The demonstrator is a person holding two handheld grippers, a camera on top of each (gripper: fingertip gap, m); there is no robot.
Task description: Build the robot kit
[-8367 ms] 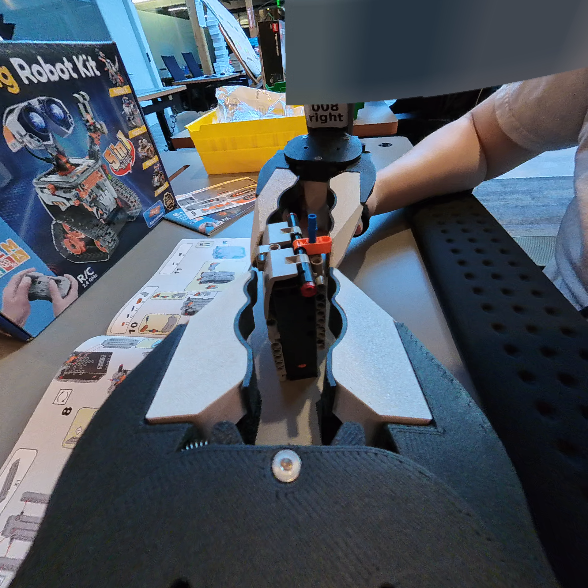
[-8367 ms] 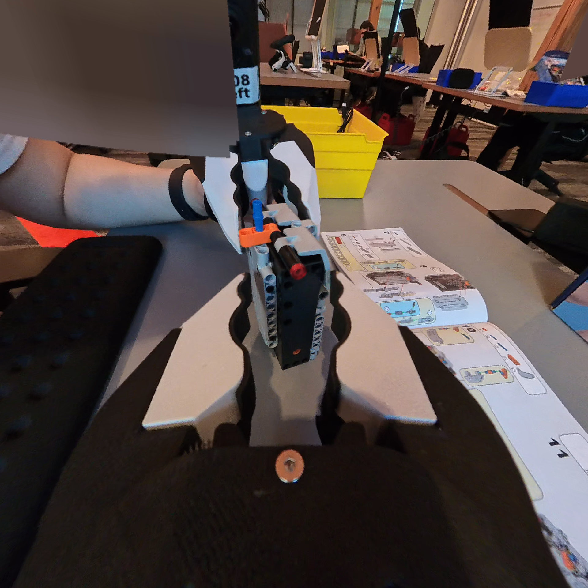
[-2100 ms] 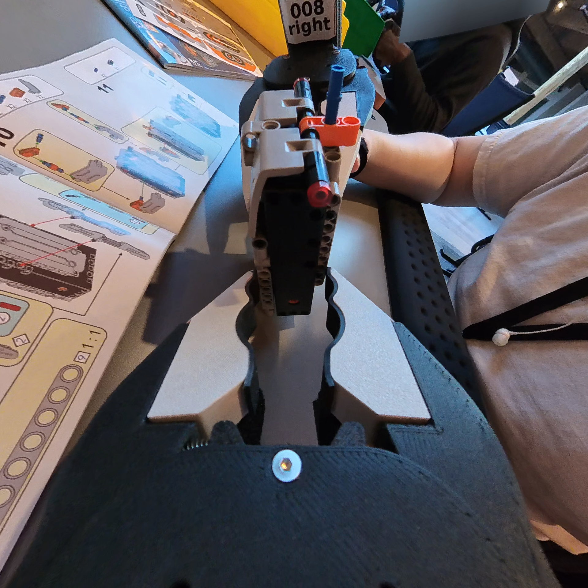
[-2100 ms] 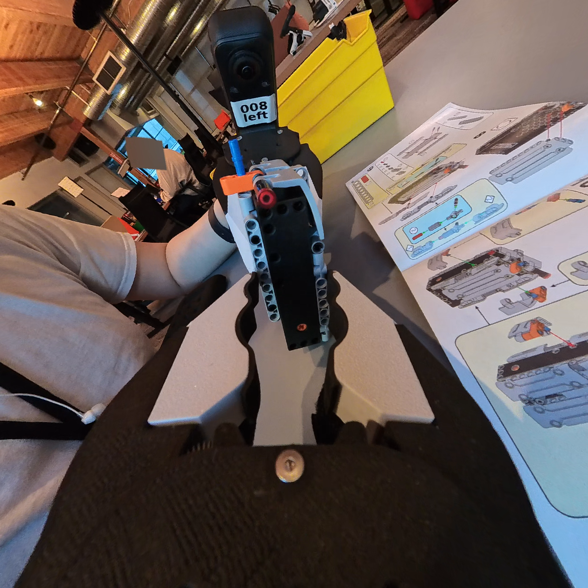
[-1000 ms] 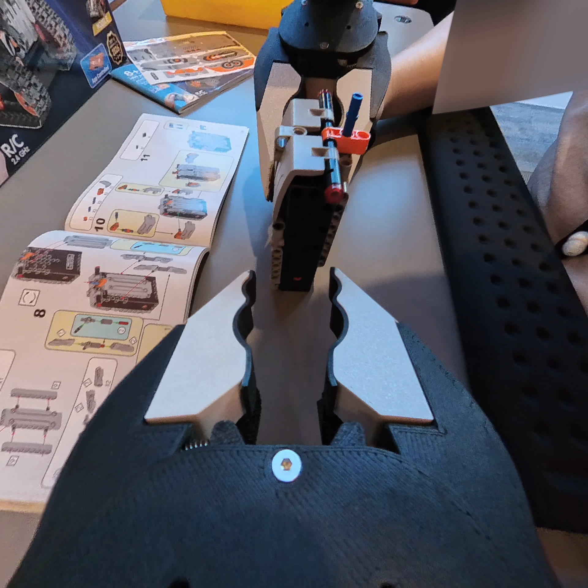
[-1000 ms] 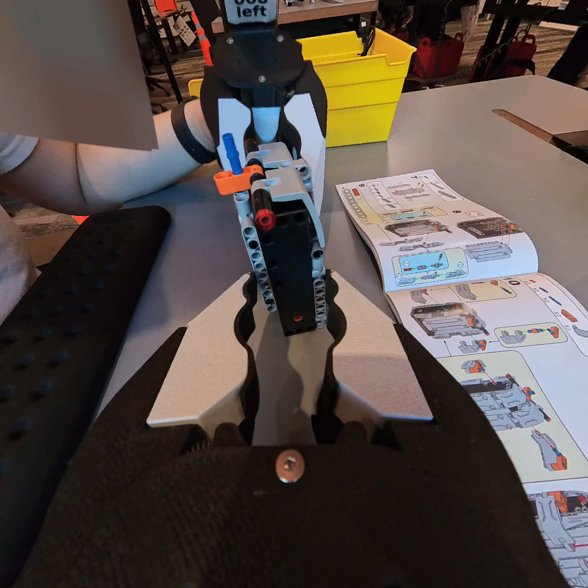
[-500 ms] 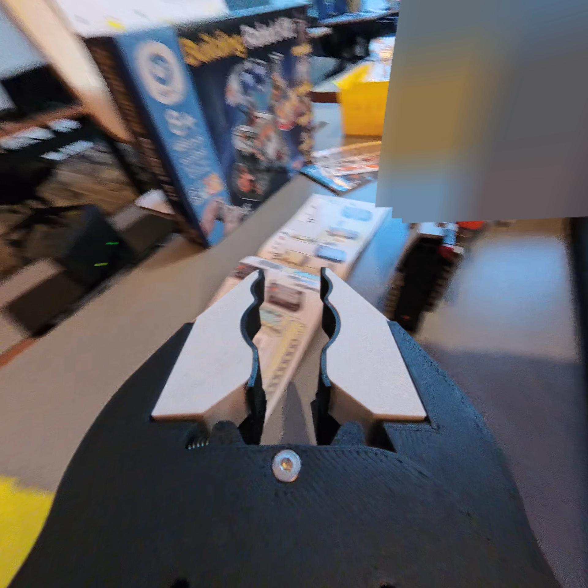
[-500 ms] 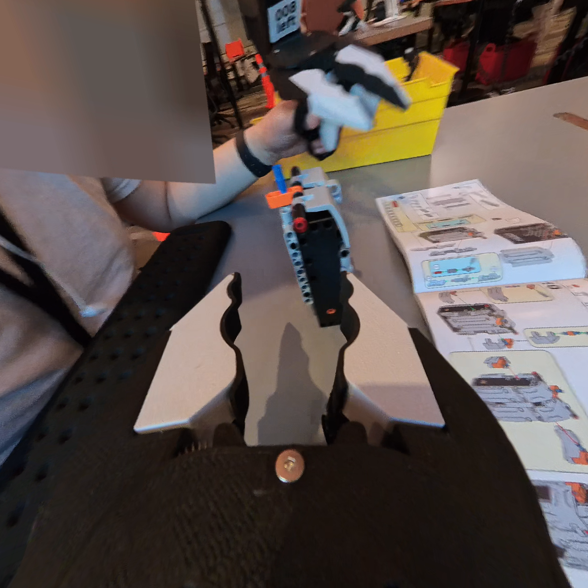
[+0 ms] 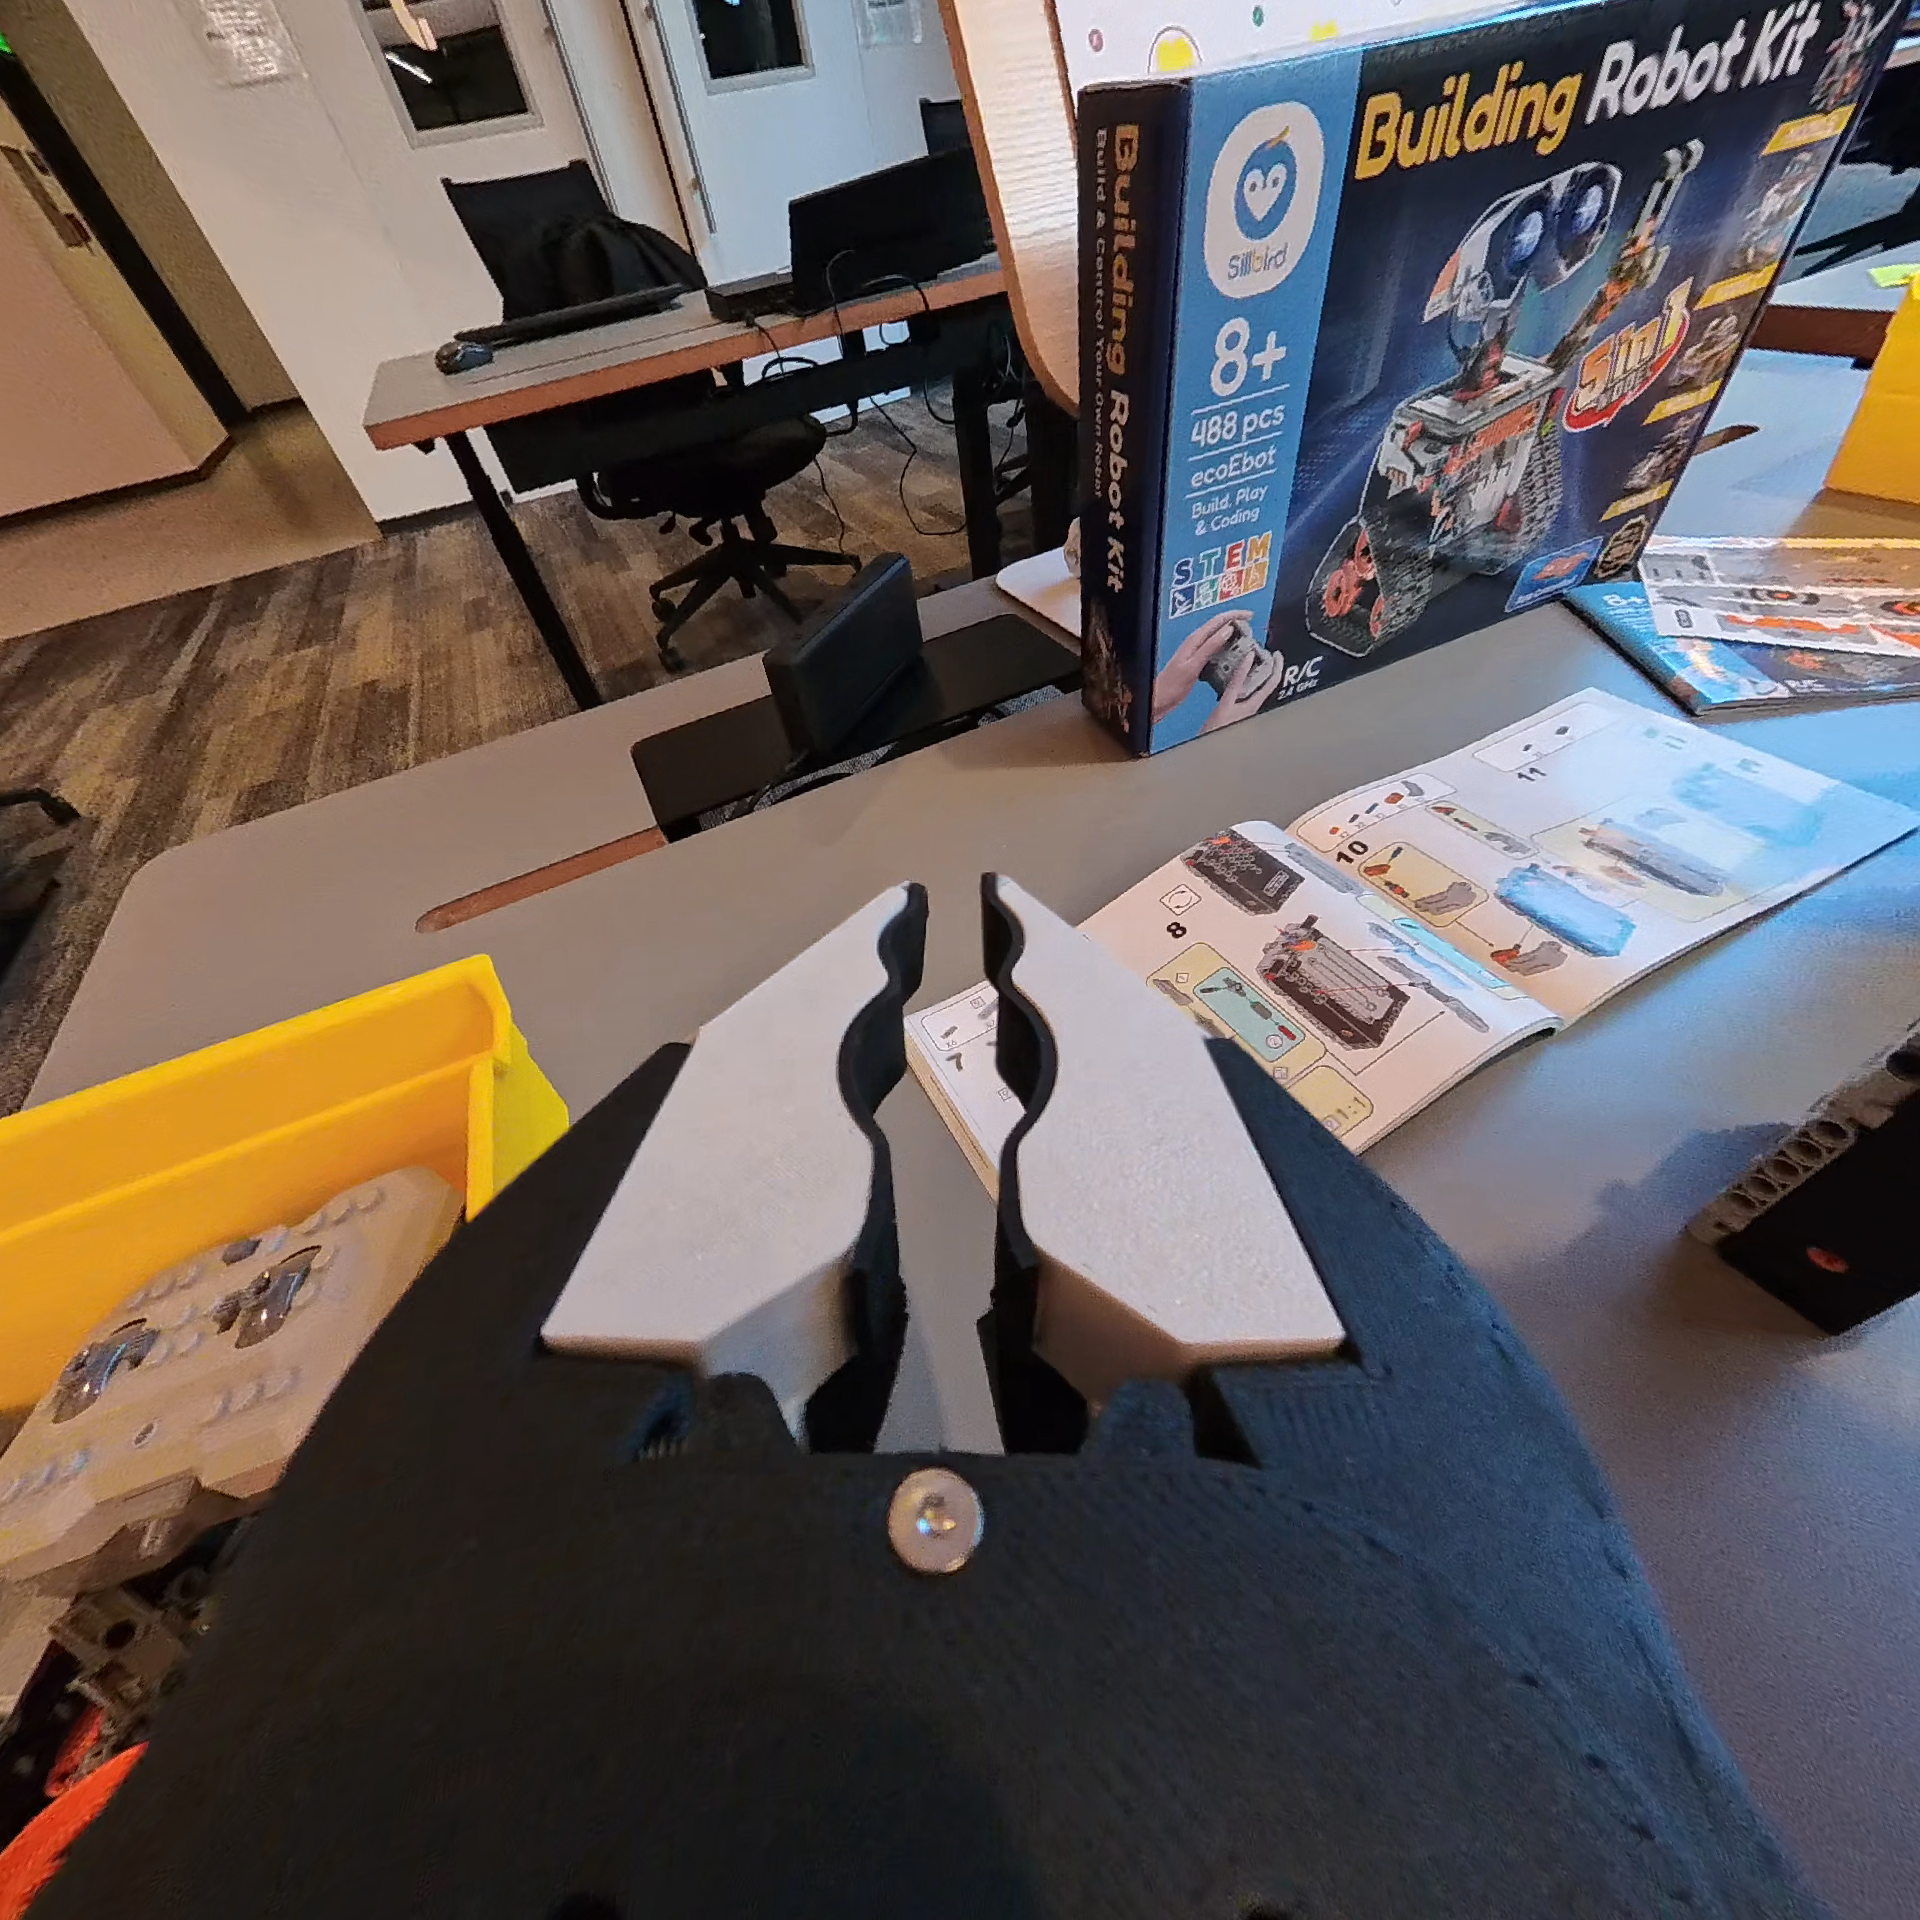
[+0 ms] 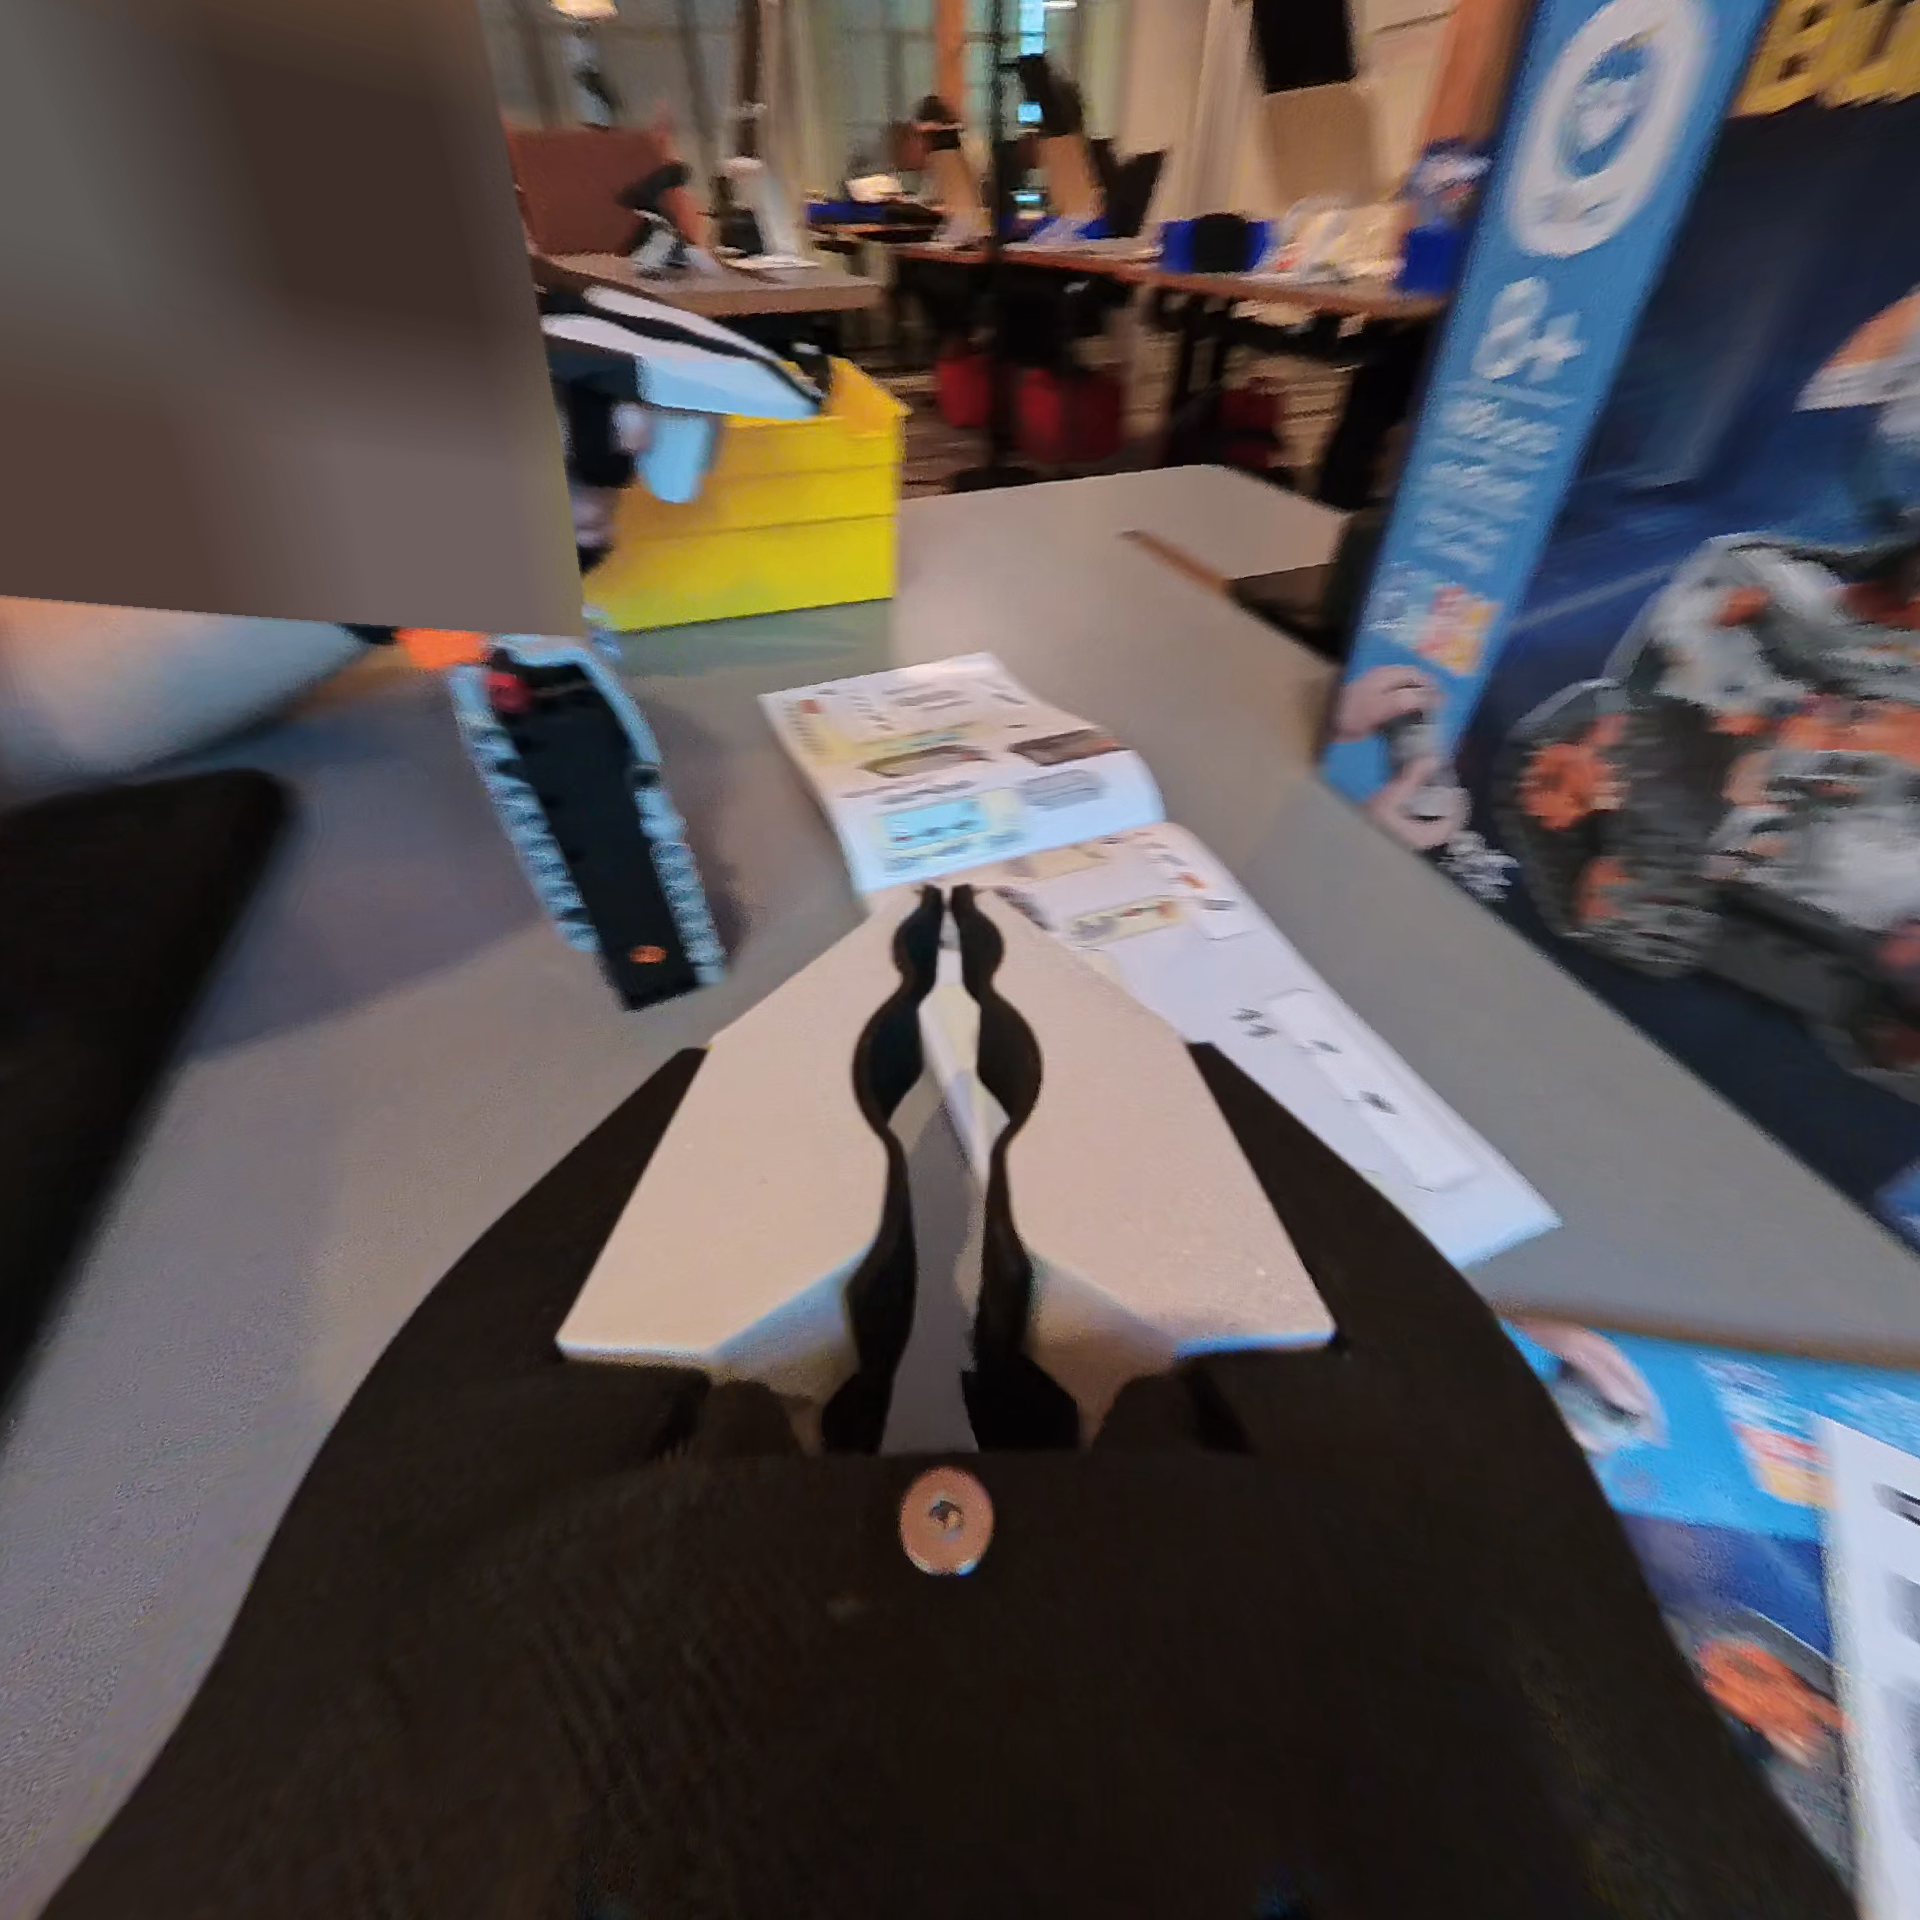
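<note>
While both grippers hang empty, the left gripper has its tips nearly together beside a yellow plastic bin; the right gripper, tips almost touching, has the black-and-grey brick assembly lying ahead-left on the grey table.

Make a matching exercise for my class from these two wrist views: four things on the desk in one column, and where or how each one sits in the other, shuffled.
Things
1. block assembly
2. instruction booklet
3. kit box
4. yellow bin

Places or states
A. stands upright at the back of the table
B. lies open, flat on the table
C. holds a grey controller
D. lies on the table, no gripper on it

Pairs: 1-D, 2-B, 3-A, 4-C
</note>
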